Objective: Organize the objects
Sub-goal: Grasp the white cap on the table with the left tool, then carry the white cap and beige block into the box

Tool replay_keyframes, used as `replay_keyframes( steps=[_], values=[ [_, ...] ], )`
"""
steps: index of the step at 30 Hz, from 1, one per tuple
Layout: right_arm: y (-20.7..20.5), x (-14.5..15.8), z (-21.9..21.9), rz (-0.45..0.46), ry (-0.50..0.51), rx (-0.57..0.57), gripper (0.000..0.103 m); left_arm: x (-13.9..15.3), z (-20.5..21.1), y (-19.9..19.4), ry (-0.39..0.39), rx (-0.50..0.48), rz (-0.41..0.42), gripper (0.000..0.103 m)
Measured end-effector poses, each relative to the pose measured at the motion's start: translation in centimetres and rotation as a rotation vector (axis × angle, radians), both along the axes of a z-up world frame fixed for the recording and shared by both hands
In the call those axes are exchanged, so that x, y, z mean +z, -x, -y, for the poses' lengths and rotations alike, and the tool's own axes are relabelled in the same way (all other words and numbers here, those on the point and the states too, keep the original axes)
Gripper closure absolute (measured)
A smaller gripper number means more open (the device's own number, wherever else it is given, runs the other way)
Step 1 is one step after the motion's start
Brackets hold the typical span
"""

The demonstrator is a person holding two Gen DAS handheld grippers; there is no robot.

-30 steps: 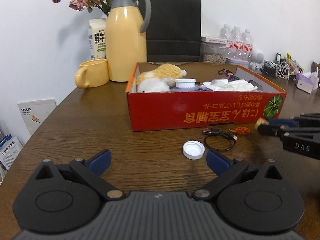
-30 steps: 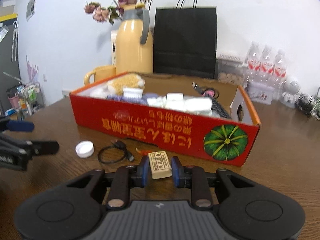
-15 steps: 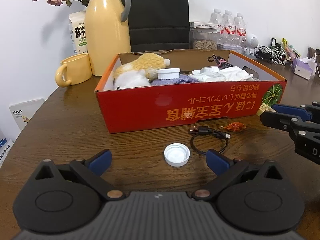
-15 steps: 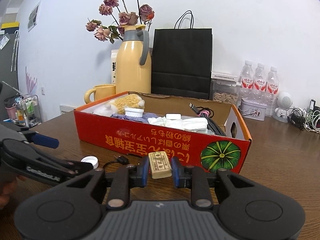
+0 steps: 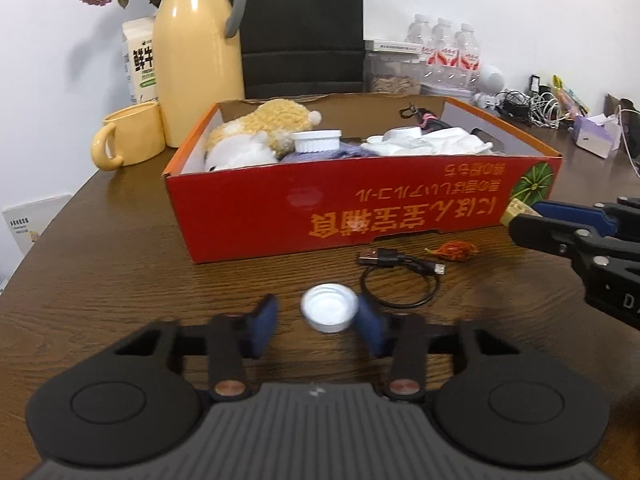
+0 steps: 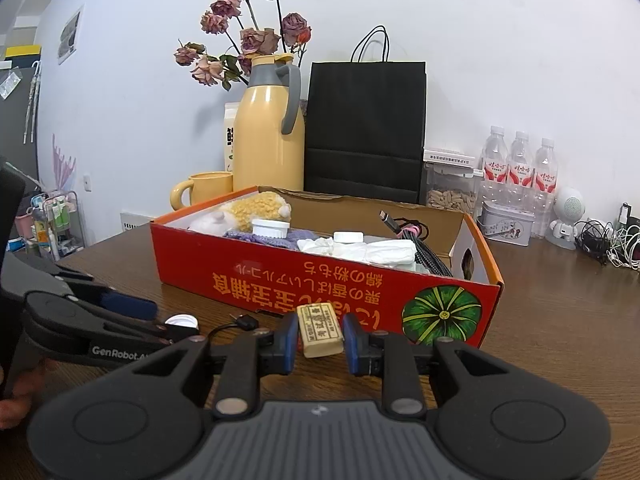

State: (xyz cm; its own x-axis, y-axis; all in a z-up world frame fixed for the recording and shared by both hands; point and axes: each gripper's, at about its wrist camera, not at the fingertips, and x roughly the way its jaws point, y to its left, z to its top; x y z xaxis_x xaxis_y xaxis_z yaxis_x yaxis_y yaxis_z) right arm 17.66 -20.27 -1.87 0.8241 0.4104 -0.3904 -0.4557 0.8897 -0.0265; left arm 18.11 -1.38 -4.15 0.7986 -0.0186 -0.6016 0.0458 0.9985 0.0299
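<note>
- The brown wooden bench (image 5: 120,272) is occupied by a red cardboard box (image 5: 360,204) filled with a plush toy (image 5: 256,132) and white items.
- A small tan eraser (image 6: 320,330) is clamped in the jaws of the right gripper (image 6: 320,344), raised before the box.
- The jaws of the left gripper (image 5: 316,320) are closing around a white bottle cap (image 5: 329,313) on the bench; the right pad touches it, a gap remains on the left.

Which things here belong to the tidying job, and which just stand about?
Job: white cap between the closing left gripper; eraser in the right gripper; cable; red box.
Standing about: jug, mug, black bag, bottles.
</note>
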Motion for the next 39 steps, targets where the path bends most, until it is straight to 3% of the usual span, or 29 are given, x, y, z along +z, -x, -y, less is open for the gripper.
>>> replay_keyframes(
  steps=[17, 27, 39],
  values=[
    [0.1, 0.0, 0.0, 0.009, 0.001, -0.004, 0.080, 0.6, 0.3, 0.7, -0.001, 0.006, 0.067, 0.073],
    [-0.1, 2.1, -0.2, 0.068, -0.005, 0.003, 0.080, 4.2, 0.7, 1.1, 0.000, -0.014, 0.182, 0.073],
    [-3.3, 4.9, -1.5, 0.120, -0.020, -0.017, 0.080, 7.6, 1.7, -1.9, 0.043, -0.005, 0.272, 0.073]
  ],
)
